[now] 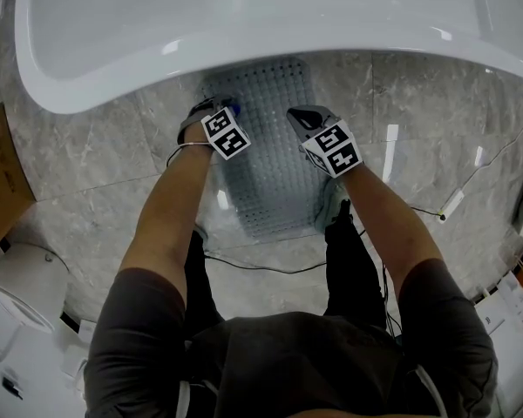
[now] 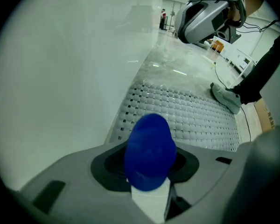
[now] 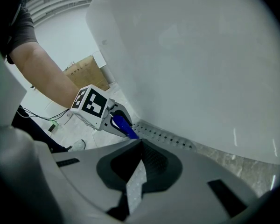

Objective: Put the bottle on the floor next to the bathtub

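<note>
left gripper [image 1: 220, 108] points steeply down at the floor [image 1: 87, 155] just beside the white bathtub [image 1: 244, 24]. its 2 jaws stand apart around the blue bottle [image 2: 149, 148], released, with a dark gap showing on either side of it. the bottle is over the grey perforated mat [image 1: 270, 181] that lies against the tub wall, its lower end down at the mat; whether it rests there i cannot tell. right gripper [image 1: 303, 117] hangs near the left one over the same mat, tilted down, its jaws closed together with nothing between them.
</note>
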{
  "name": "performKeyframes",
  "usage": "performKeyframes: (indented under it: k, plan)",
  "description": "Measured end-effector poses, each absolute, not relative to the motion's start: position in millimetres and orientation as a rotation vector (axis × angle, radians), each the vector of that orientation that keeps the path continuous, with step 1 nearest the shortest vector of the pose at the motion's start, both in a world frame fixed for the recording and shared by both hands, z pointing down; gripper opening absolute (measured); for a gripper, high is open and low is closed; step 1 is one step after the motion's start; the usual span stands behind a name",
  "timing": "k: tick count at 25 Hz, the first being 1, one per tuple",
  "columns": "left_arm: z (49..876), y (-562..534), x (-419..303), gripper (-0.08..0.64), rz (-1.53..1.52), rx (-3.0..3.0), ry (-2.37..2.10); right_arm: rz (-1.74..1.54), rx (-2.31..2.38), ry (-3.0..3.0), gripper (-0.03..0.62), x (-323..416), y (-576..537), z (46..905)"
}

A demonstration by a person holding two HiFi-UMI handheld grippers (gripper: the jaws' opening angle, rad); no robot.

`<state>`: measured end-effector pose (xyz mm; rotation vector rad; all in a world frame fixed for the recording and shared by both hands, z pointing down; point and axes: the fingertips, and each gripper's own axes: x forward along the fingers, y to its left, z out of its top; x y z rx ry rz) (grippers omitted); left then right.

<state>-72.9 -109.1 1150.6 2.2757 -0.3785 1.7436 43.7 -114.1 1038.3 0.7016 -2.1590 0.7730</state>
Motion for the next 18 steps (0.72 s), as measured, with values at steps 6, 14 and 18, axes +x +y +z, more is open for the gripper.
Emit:
performKeyframes:
  k: [6, 14, 18]
  plan:
    - [1149.8, -110.2, -71.5, 0.172, 1.738, 2.279, -0.390, 0.772, 0.698, -2.158, -0.008, 40.0, -110.3, 1039.0]
    - [1145.4, -110.3, -74.5, 0.172, 1.720, 2.271, -0.423, 0.763, 0.705, -2.155, -0.008, 44.4, -107.9, 1036.9]
    - [1138.8, -105.2, -75.0, 0.172, 1.695, 2.267, -0.441, 0.759, 0.706, -2.146, -0.008, 47.1, -100.2, 1034.8]
